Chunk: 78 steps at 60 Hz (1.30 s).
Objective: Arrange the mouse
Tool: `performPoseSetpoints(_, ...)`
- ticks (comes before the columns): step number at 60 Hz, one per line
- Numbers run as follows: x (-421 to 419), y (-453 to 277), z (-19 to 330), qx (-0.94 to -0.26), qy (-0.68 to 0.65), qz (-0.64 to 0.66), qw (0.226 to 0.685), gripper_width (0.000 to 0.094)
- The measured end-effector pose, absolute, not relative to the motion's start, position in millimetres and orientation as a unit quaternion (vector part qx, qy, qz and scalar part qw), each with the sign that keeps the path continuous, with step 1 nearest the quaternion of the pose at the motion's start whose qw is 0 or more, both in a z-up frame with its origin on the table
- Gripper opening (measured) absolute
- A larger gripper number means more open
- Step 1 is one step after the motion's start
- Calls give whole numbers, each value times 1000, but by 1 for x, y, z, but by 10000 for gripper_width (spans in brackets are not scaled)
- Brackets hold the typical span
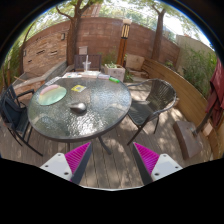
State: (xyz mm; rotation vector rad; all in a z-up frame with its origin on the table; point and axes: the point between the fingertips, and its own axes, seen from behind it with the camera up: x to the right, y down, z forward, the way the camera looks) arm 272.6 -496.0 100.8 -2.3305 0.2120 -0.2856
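A small grey mouse point(78, 107) lies on the round glass table point(100, 120), near its middle and a little to the left. My gripper point(112, 158) hangs well back from the table, above the wooden deck. Its two fingers stand wide apart, with the pink pads point(73, 158) showing on each side and nothing between them. The mouse is far beyond the fingertips.
On the table lie a green plate-like object point(51, 94), a small yellow item point(78, 89) and a box with greenery point(115, 72) at the far edge. Metal chairs stand to the right point(155, 100) and left point(14, 110). A wooden fence point(100, 40) and trees lie beyond.
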Motion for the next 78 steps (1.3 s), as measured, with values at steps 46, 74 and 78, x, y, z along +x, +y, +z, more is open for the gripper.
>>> performPoseSetpoints(46,202,-190,-10,-917,-22,-33,398,849)
performPoseSetpoints(74,201,-167,-10,-921,3,-39,387,371)
performPoseSetpoints(78,214,-162,7,-915,16,-68,397,371)
